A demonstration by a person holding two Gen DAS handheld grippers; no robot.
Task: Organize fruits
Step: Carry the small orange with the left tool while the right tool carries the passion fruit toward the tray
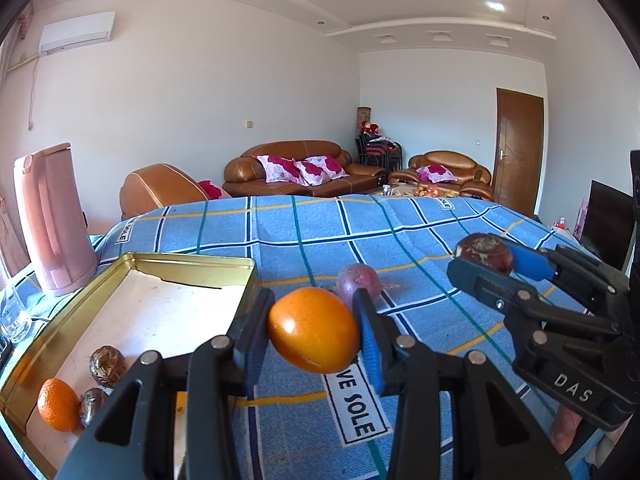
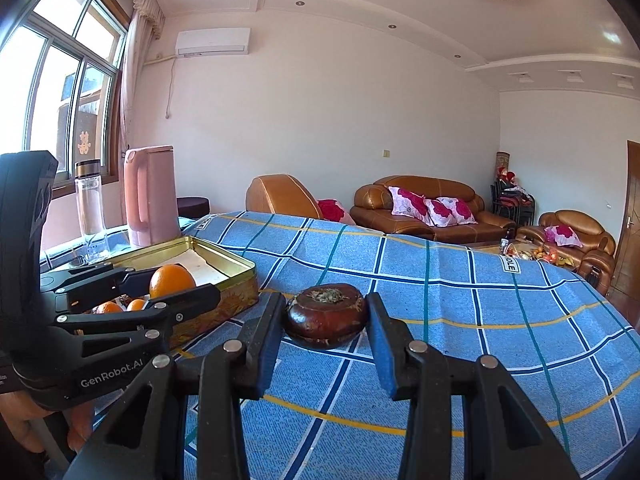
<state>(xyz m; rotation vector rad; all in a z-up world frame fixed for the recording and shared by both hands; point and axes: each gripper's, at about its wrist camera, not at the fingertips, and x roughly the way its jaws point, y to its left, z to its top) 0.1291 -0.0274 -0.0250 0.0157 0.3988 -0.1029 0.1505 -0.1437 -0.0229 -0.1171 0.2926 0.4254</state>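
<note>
The left tongs (image 1: 316, 334) grip an orange (image 1: 314, 330) just right of the gold tin tray (image 1: 192, 264), nearer it than the right tongs (image 2: 326, 316), which clamp a dark brown fruit (image 2: 326, 320) above the blue checked counter (image 2: 480, 280), so both loads travel leftward.

From my screens, the orange (image 1: 314, 330) looks smooth and glossy, catching a highlight. The dark brown fruit (image 2: 326, 320) has a polished, leathery shine with a rough, dry patch on top. The tin tray (image 1: 192, 263) is gold-coloured metal, its walls shiny, its floor dull and scuffed. A woven checked cloth (image 1: 320, 232) with a slightly coarse, matt weave covers the bench. Both grippers, left (image 1: 316, 334) and right (image 2: 326, 330), seem matt black plastic with bright metal pins and blue rubbery pads. The pink kettle (image 1: 52, 216) looks like satin plastic.
</note>
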